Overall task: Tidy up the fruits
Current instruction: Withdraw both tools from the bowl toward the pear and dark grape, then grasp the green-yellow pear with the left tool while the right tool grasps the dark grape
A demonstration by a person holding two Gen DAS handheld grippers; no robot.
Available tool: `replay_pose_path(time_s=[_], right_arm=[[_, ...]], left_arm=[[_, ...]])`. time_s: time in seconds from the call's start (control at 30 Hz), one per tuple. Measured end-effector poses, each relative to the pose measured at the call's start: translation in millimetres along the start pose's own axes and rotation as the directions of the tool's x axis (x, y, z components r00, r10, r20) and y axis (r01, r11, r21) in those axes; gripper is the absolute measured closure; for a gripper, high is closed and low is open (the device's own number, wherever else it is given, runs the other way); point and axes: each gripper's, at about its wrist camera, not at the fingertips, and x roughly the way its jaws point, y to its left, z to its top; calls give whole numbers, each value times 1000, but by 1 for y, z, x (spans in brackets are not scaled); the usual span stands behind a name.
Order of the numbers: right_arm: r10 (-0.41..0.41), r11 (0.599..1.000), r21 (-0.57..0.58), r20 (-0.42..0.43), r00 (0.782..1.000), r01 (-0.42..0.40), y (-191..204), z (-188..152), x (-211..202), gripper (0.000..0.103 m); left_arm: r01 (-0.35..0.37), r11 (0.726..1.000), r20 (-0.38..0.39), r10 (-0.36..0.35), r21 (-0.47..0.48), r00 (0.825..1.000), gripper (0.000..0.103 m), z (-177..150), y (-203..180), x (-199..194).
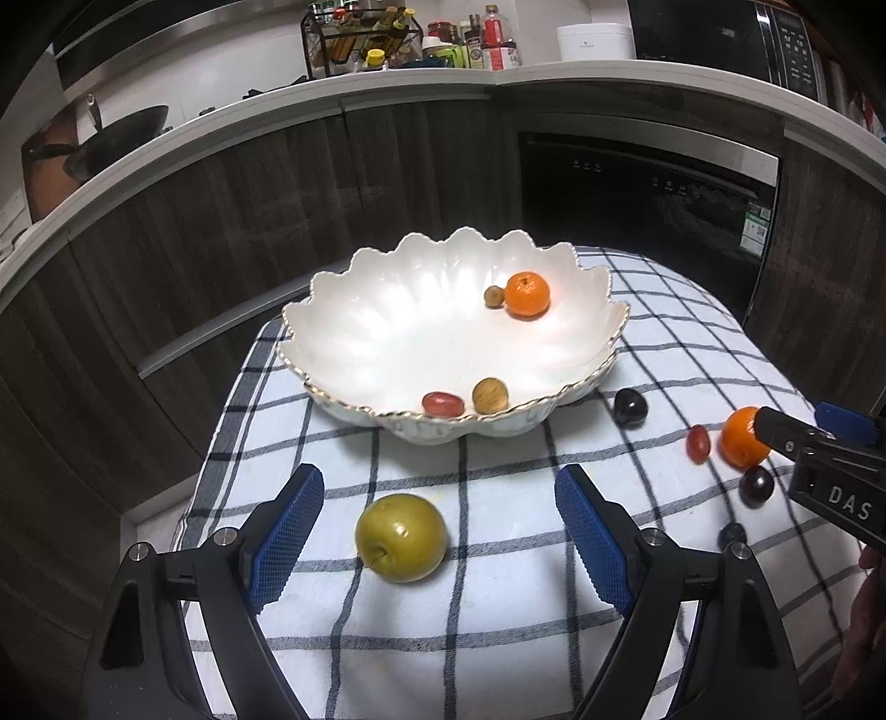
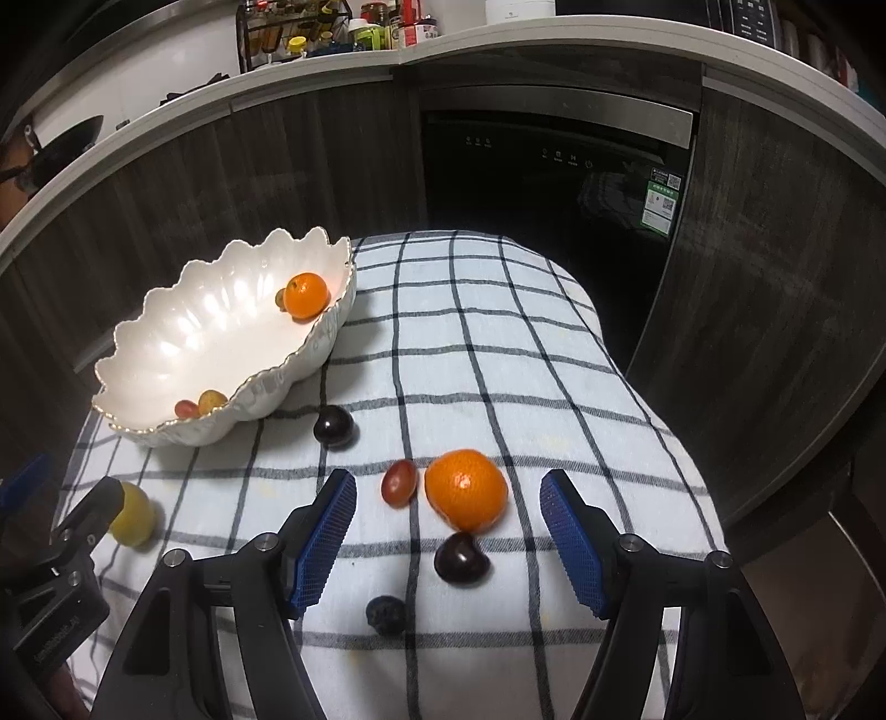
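A white scalloped bowl [image 1: 387, 332] [image 2: 183, 343] stands on the checked cloth. It holds a mandarin [image 1: 526, 294] [image 2: 305, 295], a red grape [image 1: 443, 403] and two small tan fruits [image 1: 490, 395] [image 1: 494, 295]. My left gripper [image 1: 440, 509] is open, with a green apple [image 1: 401, 537] [image 2: 132, 514] on the cloth between its fingers. My right gripper [image 2: 448, 518] is open, with a second mandarin [image 2: 466, 489] [image 1: 742, 437] between its fingers. Around that mandarin lie a red grape [image 2: 398, 482], a dark plum [image 2: 460, 558] and a blueberry [image 2: 385, 613]. Another dark plum [image 2: 333, 425] [image 1: 630, 406] lies by the bowl.
The checked cloth [image 2: 498, 343] covers a small table that drops off at its far and right edges. Behind stand dark cabinets, a built-in appliance [image 2: 554, 166] and a counter with bottles [image 1: 421, 44] and a wok [image 1: 122, 133].
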Motion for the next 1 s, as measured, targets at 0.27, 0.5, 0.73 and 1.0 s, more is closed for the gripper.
replay_pose_path(time_s=[0.27,0.5,0.73,1.0], right_arm=[[-18,1000,-3,12,1000,18,4,-7,1,33],[-37,999,-6,2,999,37,7,-16,8,33],[-60,998,-2,-38,998,60,5,-24,23,34],[-66,998,1,-70,995,66,4,-29,34,43]], left_arm=[[-24,1000,-15,23,-13,1000,17,-9,4,11],[-49,999,-31,48,-21,998,17,-20,6,22],[-62,997,-52,60,-34,997,17,-26,7,30],[-67,997,-85,63,-40,994,21,-30,6,40]])
